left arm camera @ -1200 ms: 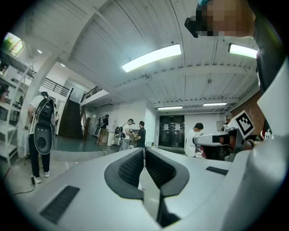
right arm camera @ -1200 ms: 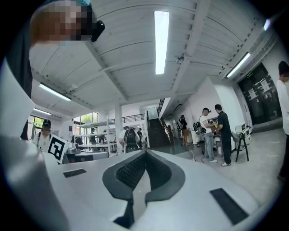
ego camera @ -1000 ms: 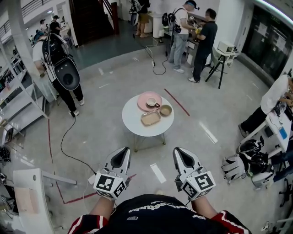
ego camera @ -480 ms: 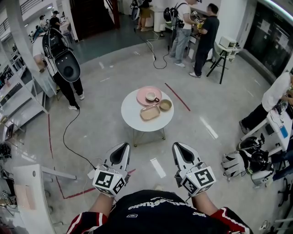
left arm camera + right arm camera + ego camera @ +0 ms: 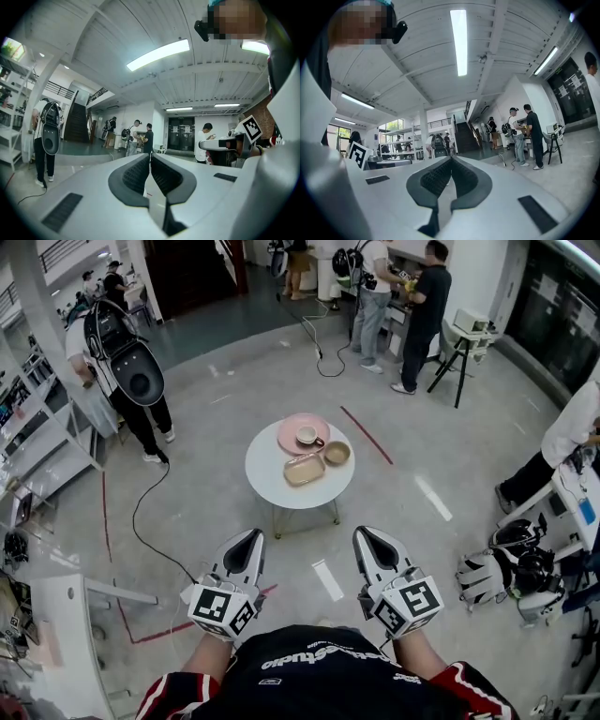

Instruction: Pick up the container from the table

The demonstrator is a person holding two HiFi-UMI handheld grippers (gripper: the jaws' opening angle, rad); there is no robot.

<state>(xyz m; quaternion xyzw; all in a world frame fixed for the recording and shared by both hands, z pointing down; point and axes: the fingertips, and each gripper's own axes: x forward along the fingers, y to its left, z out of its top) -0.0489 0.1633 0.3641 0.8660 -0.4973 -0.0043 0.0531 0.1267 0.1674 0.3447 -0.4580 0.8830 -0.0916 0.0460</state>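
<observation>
The shallow beige container (image 5: 305, 469), a rounded rectangle, lies on the round white table (image 5: 281, 493) beside a pink plate (image 5: 289, 432) and a tan bowl (image 5: 337, 453). Well short of it, the left hand-held gripper (image 5: 249, 538) and right hand-held gripper (image 5: 366, 535), white shells with ribbed dark pads (image 5: 131, 178), are closed tip to tip on nothing. The container's material is too small to tell.

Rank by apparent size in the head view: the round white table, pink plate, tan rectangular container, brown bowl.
Round white table
Pink round plate
Tan rectangular container
Small brown bowl
All sit together, so distance barely skews this.
</observation>
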